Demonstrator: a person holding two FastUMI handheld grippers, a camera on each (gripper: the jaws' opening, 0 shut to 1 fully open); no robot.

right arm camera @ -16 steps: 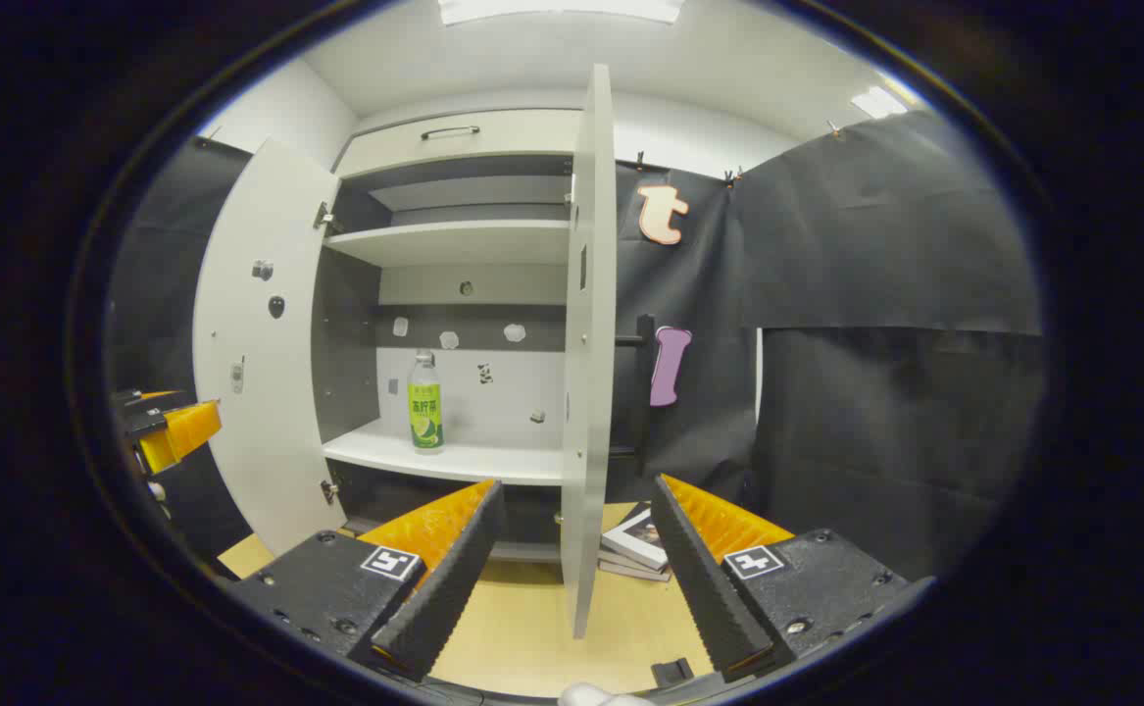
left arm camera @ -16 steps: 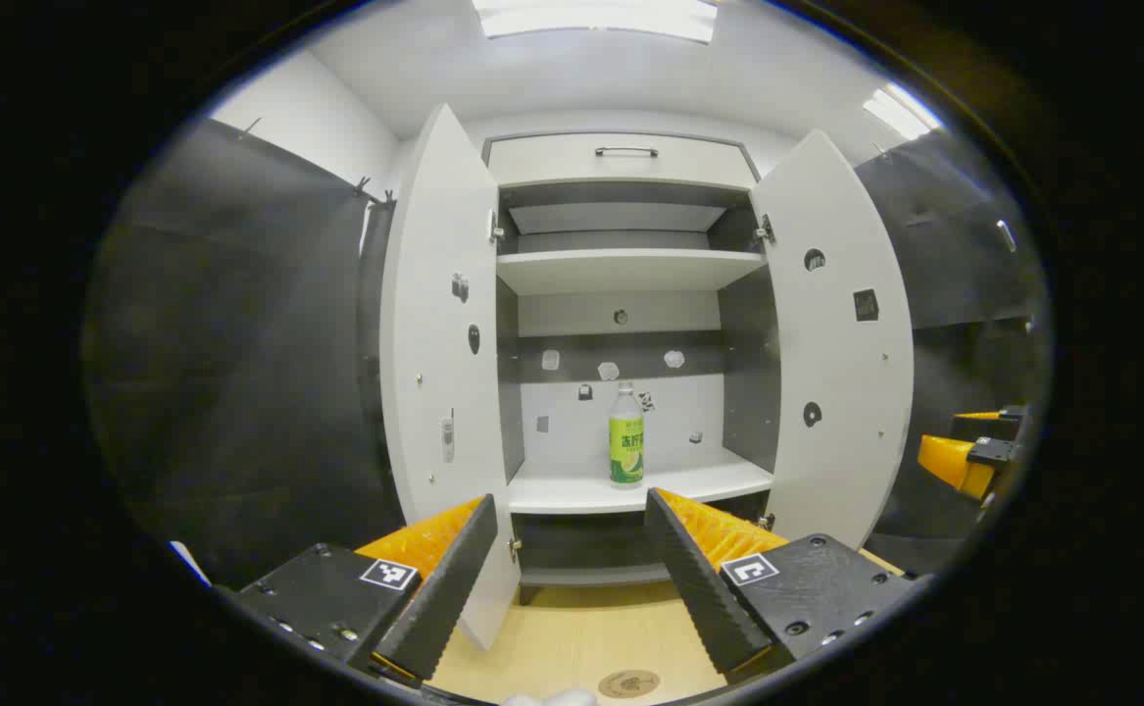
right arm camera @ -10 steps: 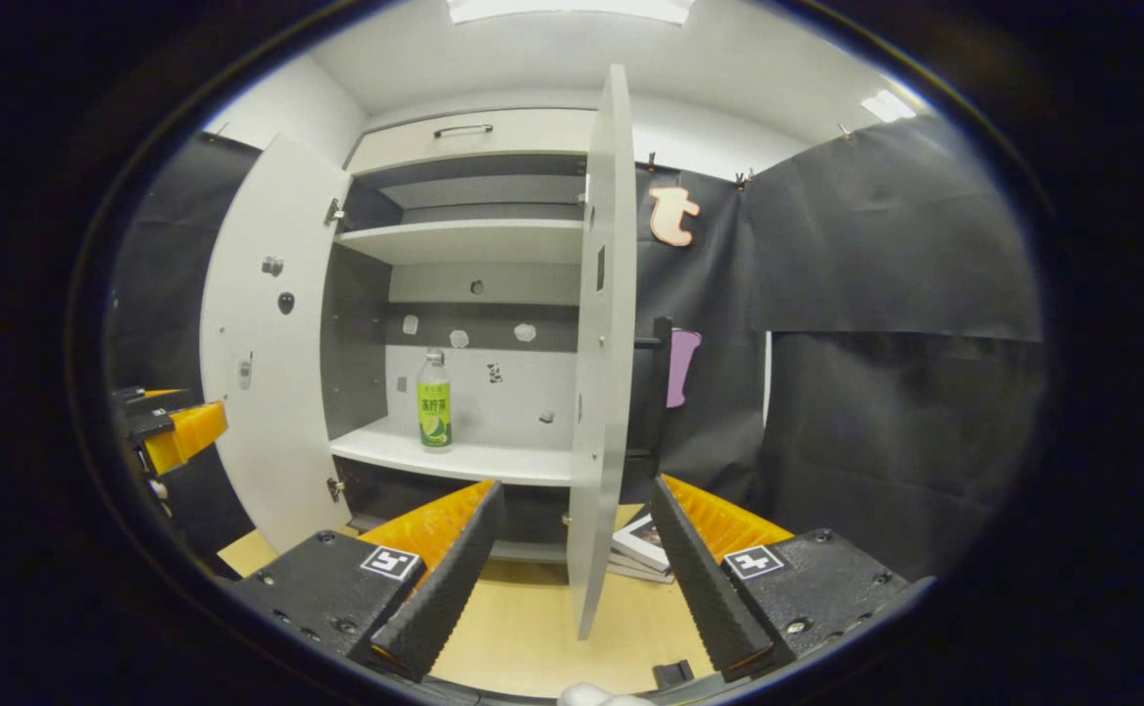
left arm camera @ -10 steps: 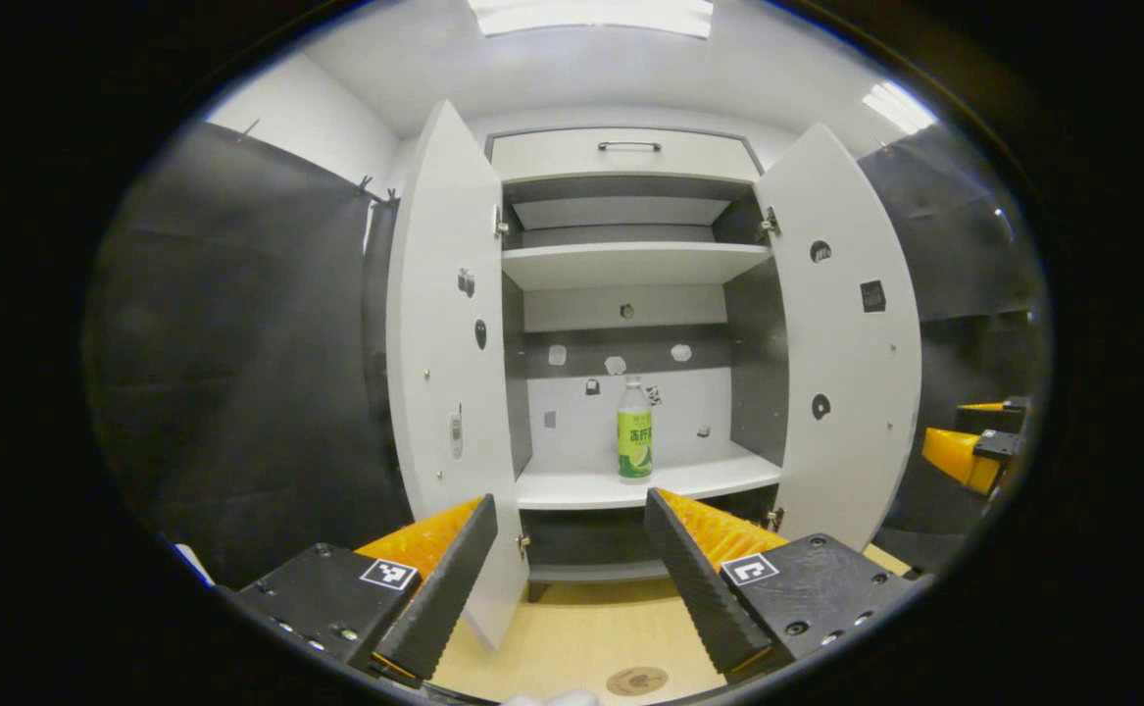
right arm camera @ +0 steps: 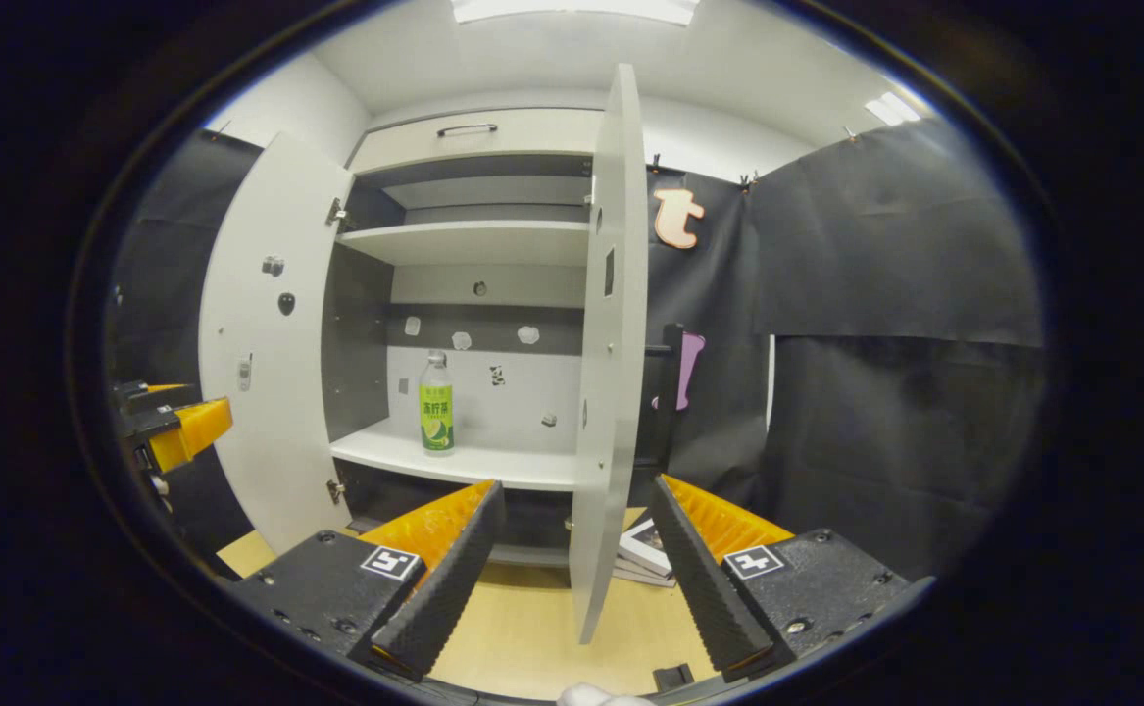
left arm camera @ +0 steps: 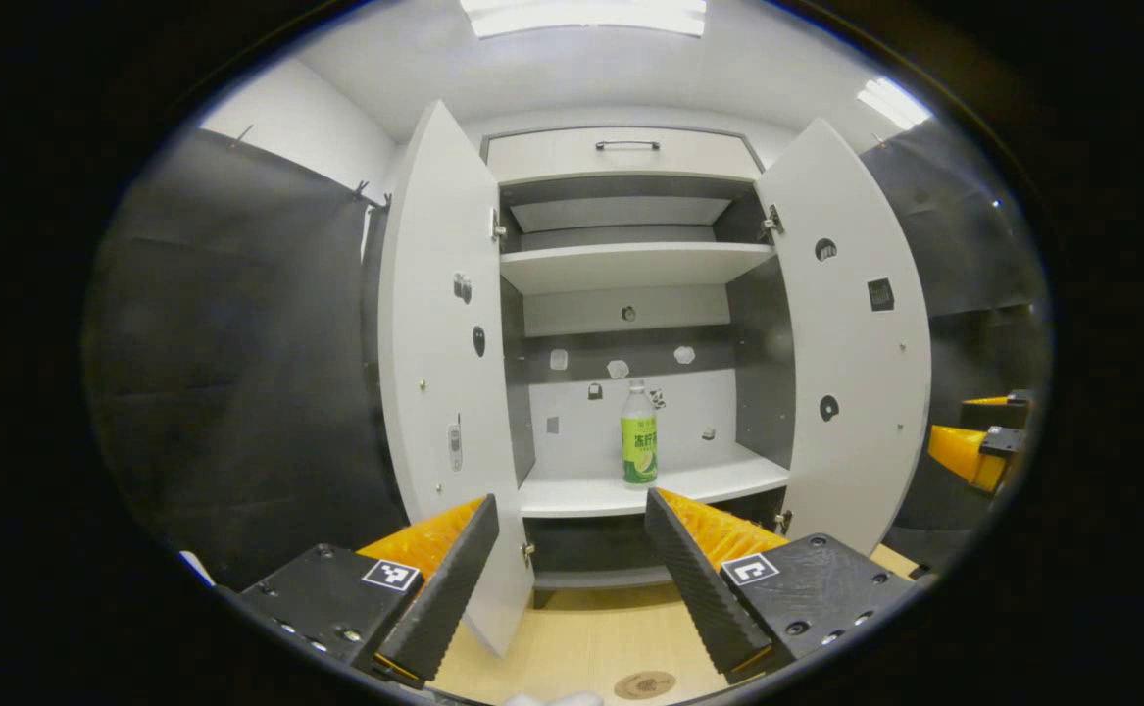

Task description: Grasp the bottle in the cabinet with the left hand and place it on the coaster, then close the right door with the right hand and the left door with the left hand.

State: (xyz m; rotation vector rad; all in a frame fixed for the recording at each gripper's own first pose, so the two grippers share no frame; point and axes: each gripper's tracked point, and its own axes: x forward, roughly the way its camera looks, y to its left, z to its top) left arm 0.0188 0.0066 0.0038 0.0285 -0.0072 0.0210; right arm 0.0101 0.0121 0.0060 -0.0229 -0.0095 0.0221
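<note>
A clear bottle with a green label [left arm camera: 639, 446] stands upright on the lower shelf [left arm camera: 650, 487] of a white cabinet; the right gripper view has the bottle [right arm camera: 436, 417] too. Both doors hang wide open: the left door [left arm camera: 444, 363] and the right door [left arm camera: 851, 343], whose edge [right arm camera: 609, 373] faces the right gripper. A round brown coaster [left arm camera: 644, 683] lies on the wooden table below. My left gripper [left arm camera: 572, 579] is open and well short of the shelf. My right gripper [right arm camera: 572, 574] is open, its fingers on either side of the door's lower edge, apart from it.
The wooden table top [right arm camera: 532, 628] runs under the cabinet. A small stack of books [right arm camera: 642, 554] lies on it behind the right door. Black cloth walls [right arm camera: 885, 324] close in both sides. A drawer with a handle [left arm camera: 625, 147] tops the cabinet.
Both views have drifted slightly; the cabinet looks a little nearer and the bottle sits a bit further right in the left gripper view. Both grippers stay open.
</note>
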